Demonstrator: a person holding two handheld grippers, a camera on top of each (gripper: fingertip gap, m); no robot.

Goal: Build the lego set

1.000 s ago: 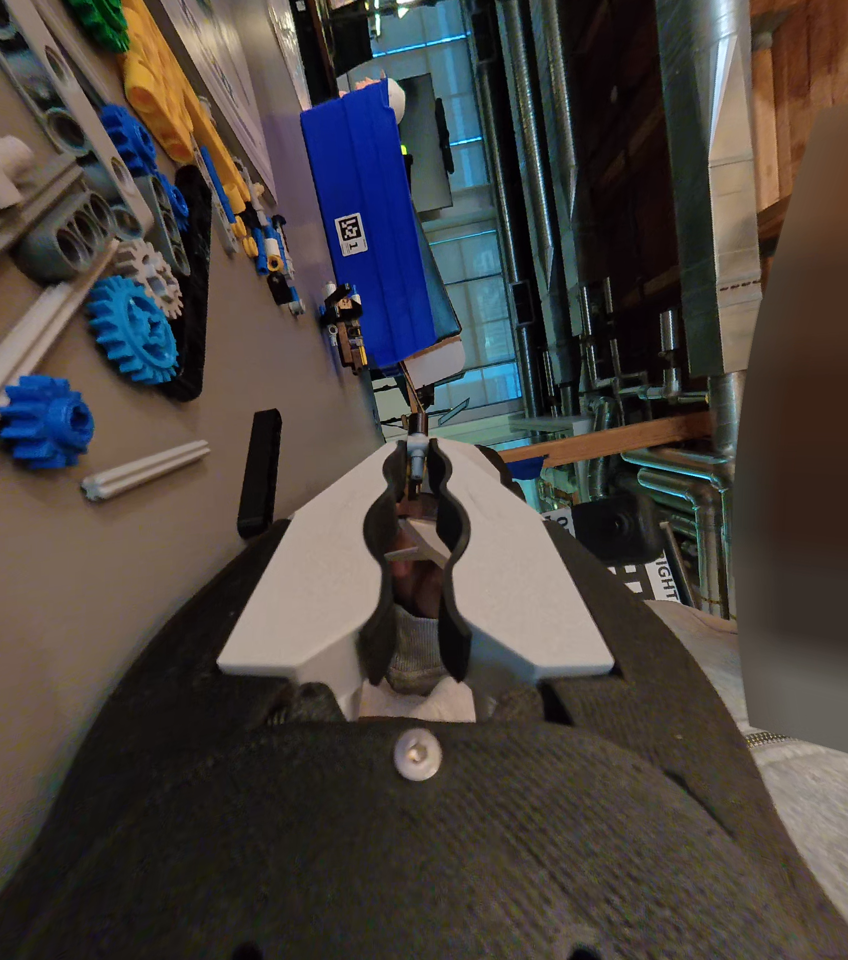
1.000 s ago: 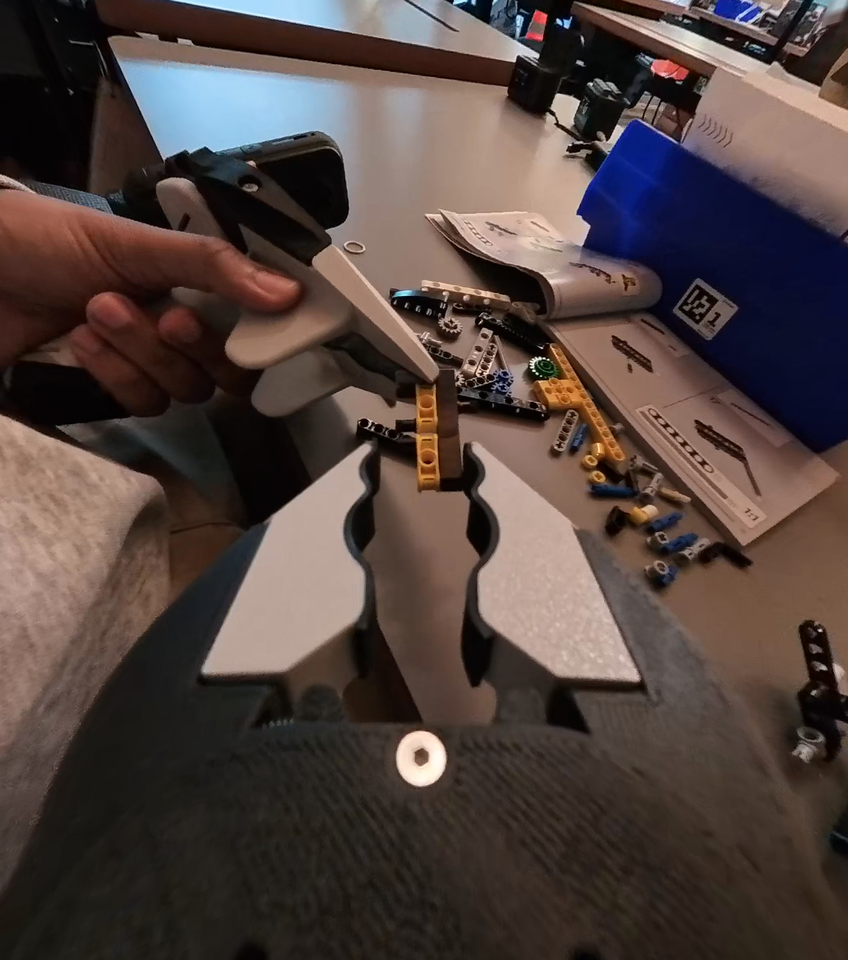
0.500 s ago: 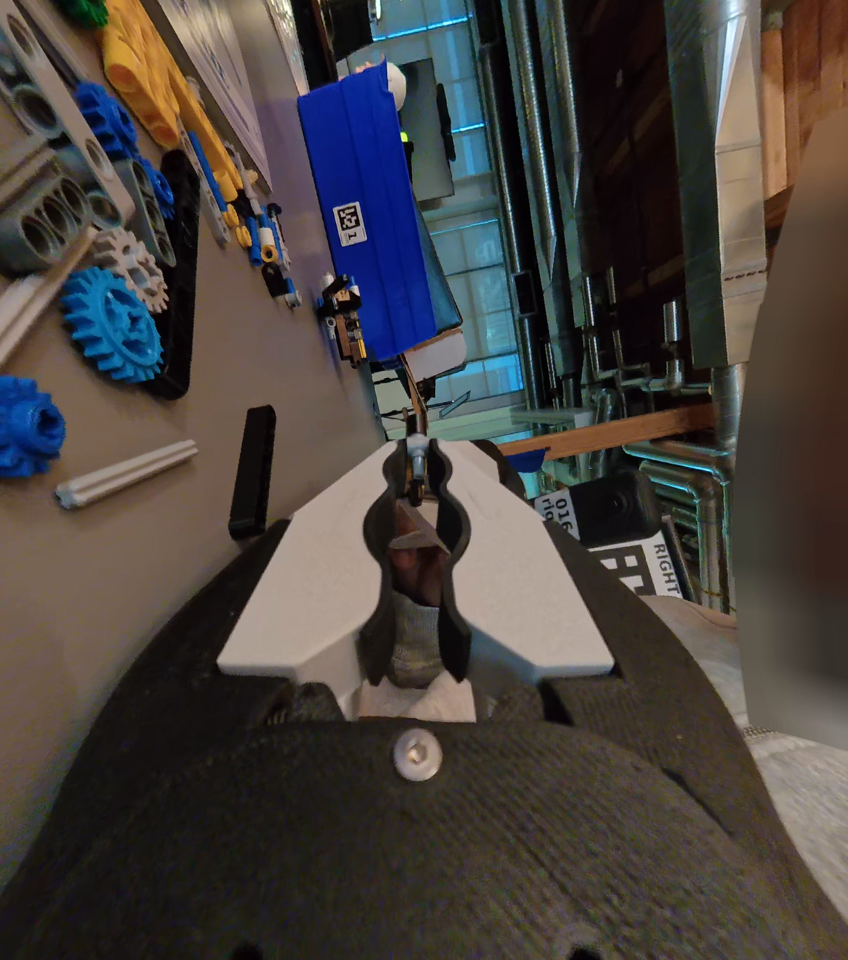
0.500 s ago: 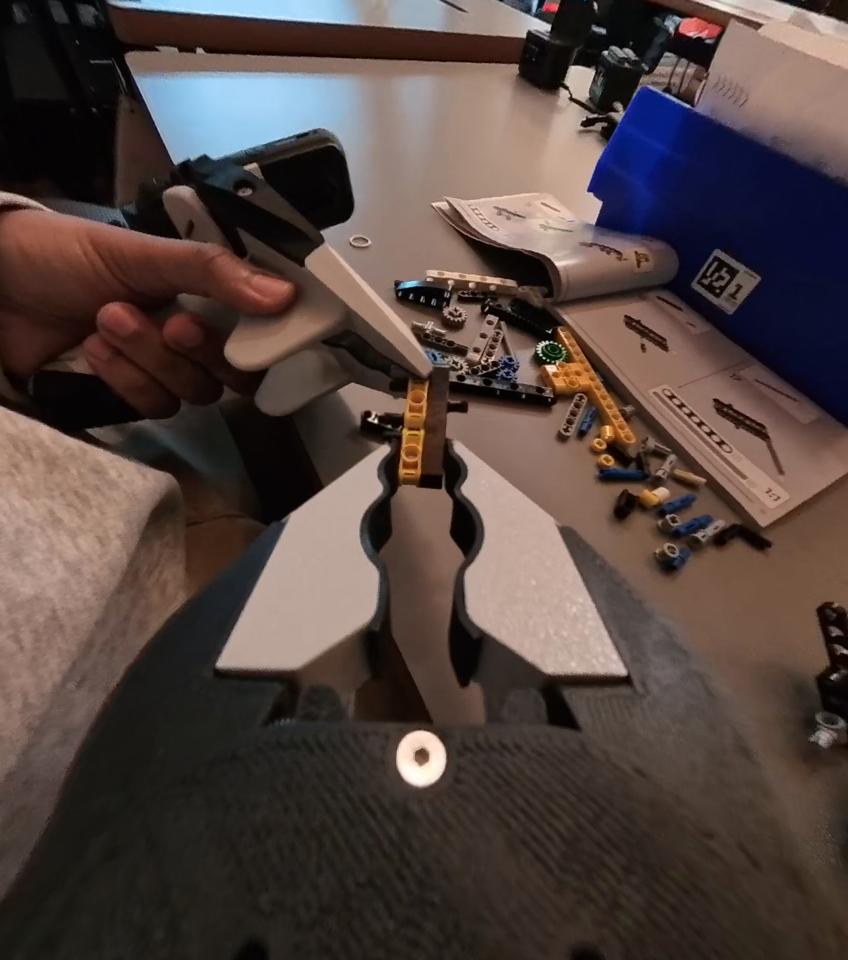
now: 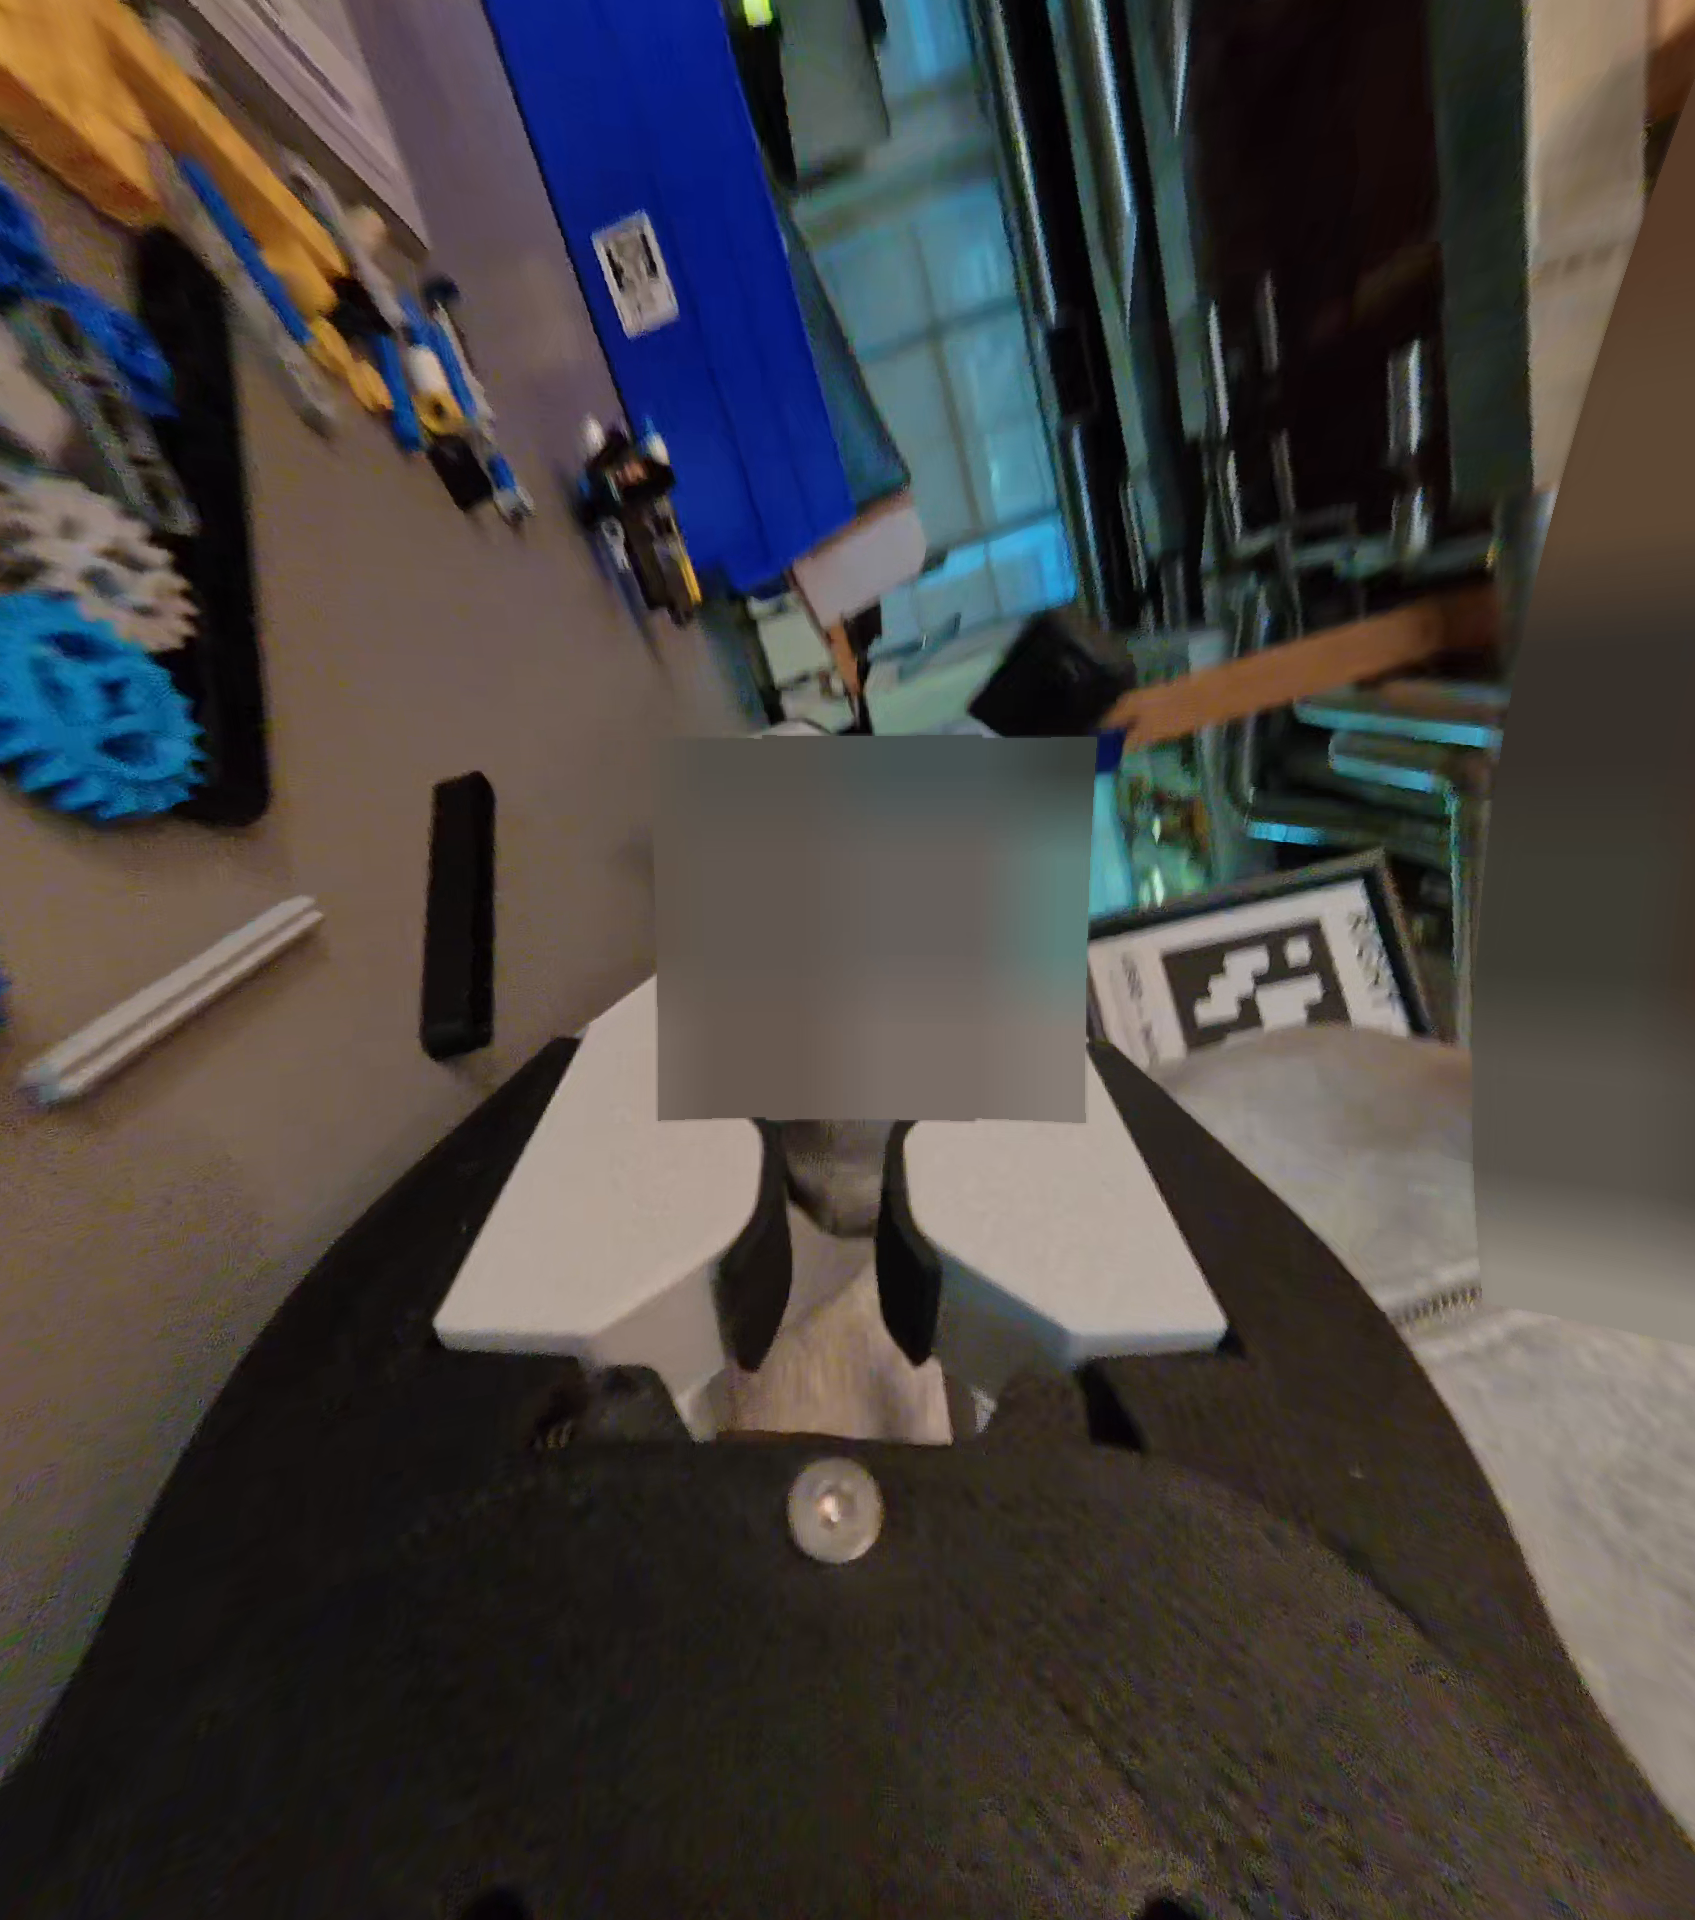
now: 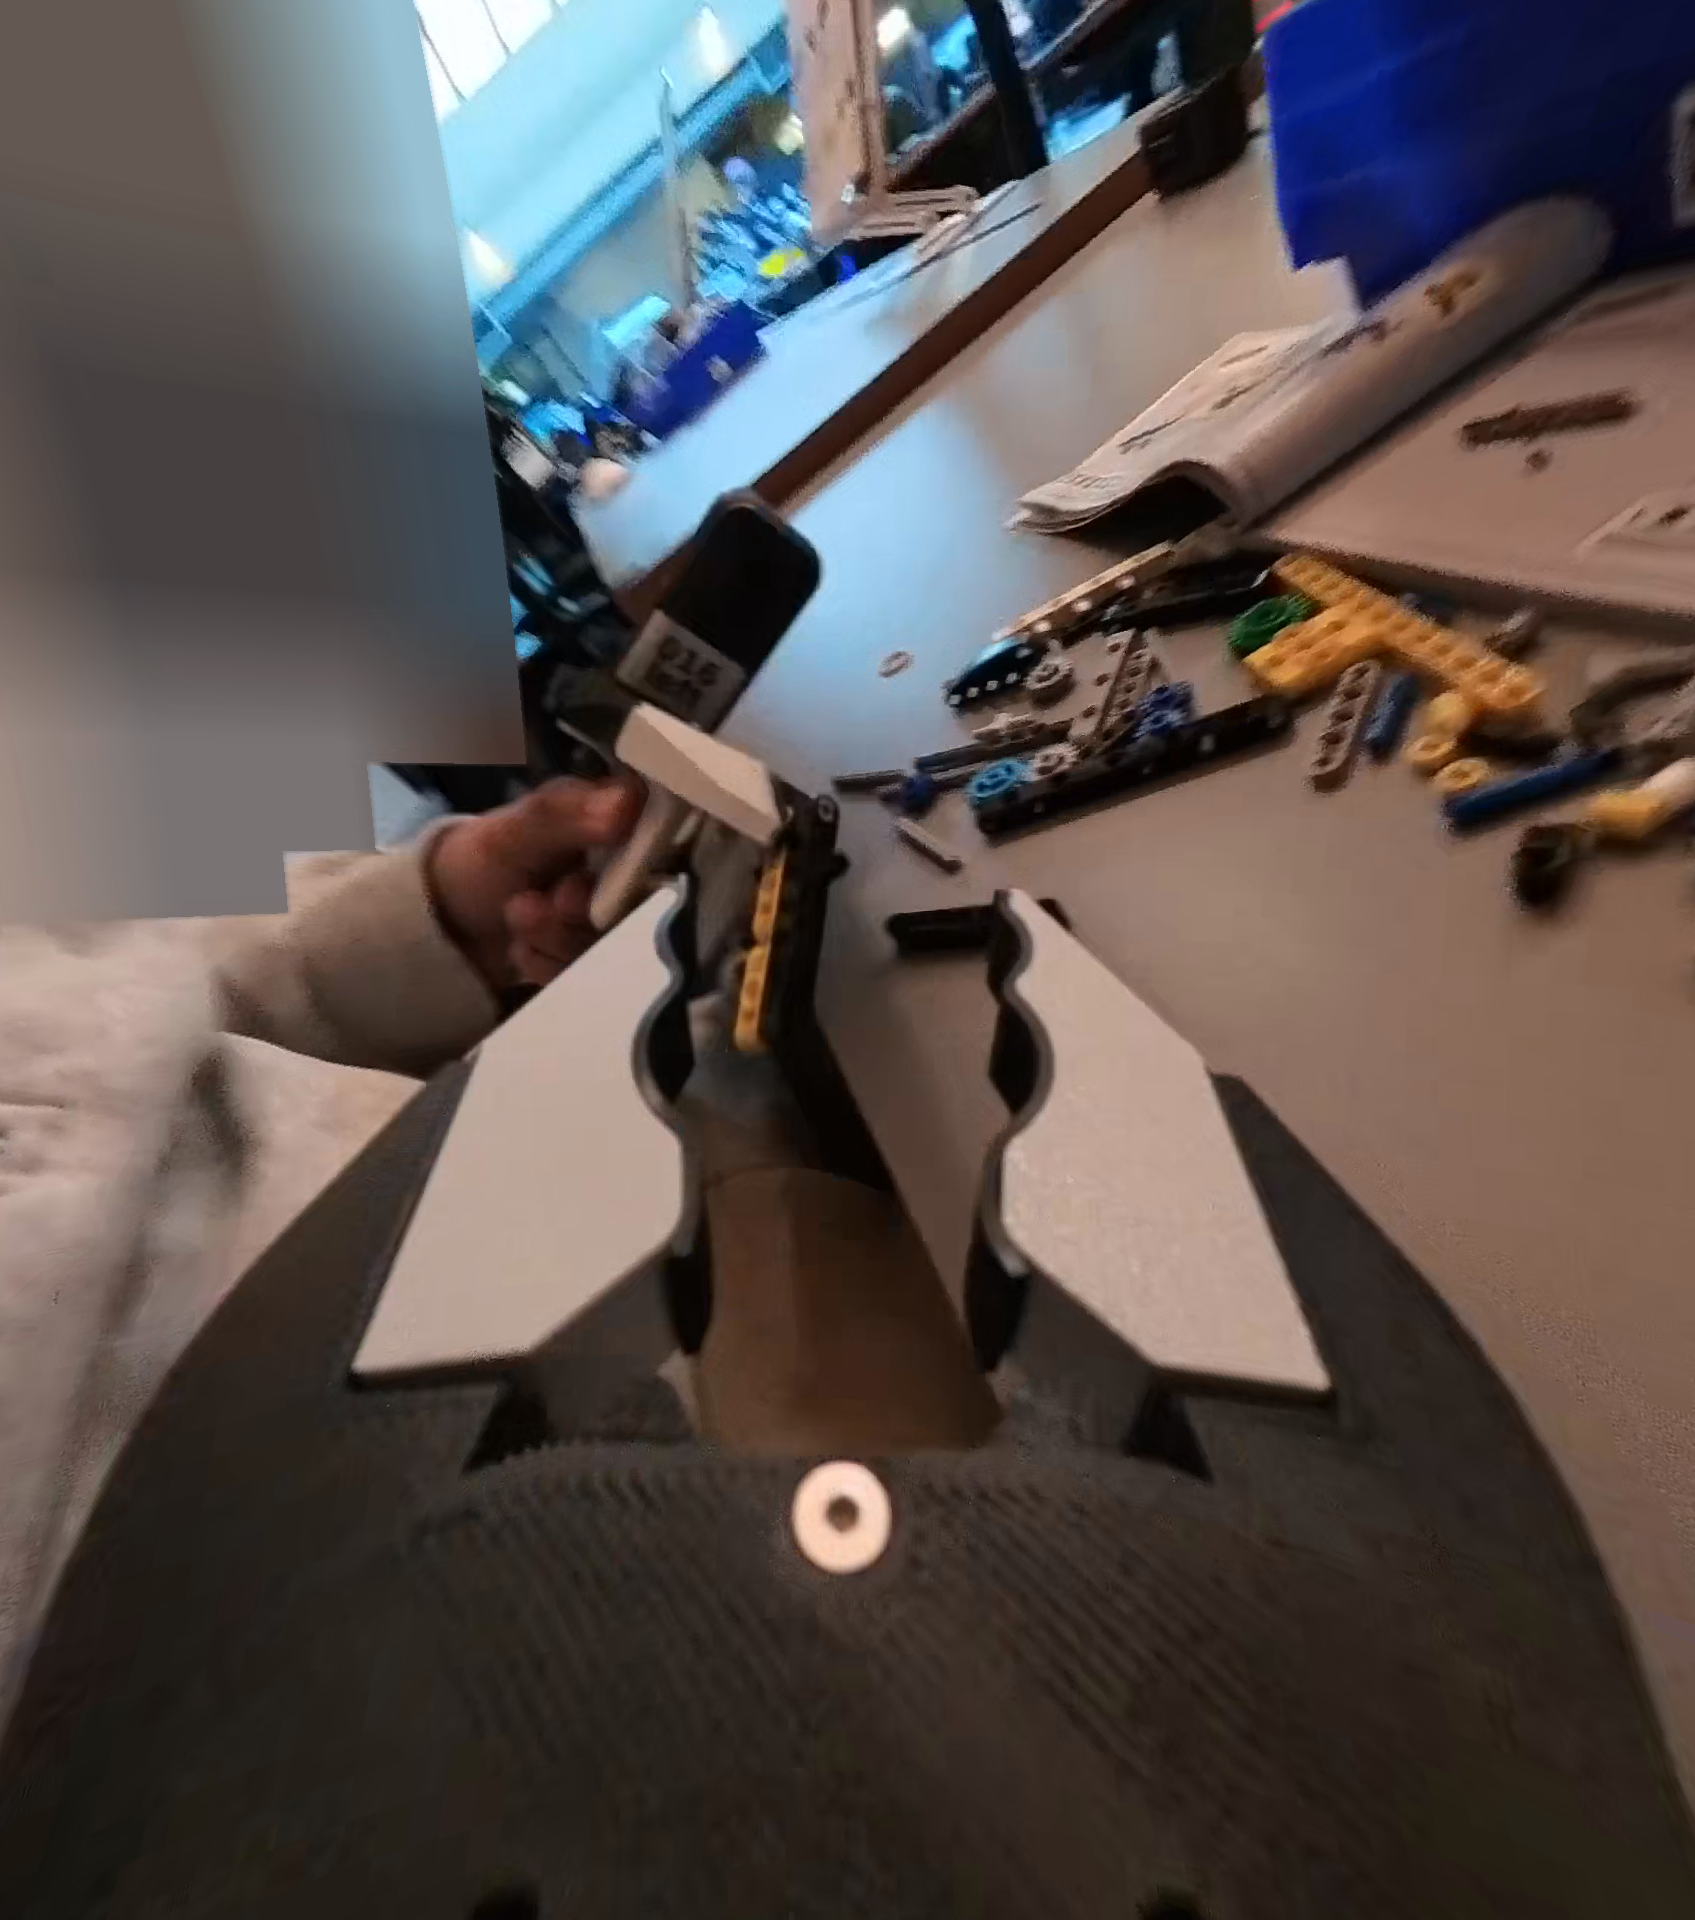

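A small yellow and black assembly [image 6: 783, 940] hangs in the air near the table's edge, pinched at its top end by the left gripper [image 6: 786, 831]. Judging by the many loose pieces [image 6: 1238, 717] scattered on the table [image 6: 1342, 1091] to the right, most of the build looks left to do. The right gripper [image 6: 838, 935] has its jaws wide apart around the assembly's lower end, apparently not gripping it. An instruction booklet [image 6: 1269, 436] lies farther off

Left wrist view rolled sideways along table [image 5: 355, 1195], right wrist view facing left tool [image 6: 801, 831], shared scattered pieces [image 6: 1186, 717]
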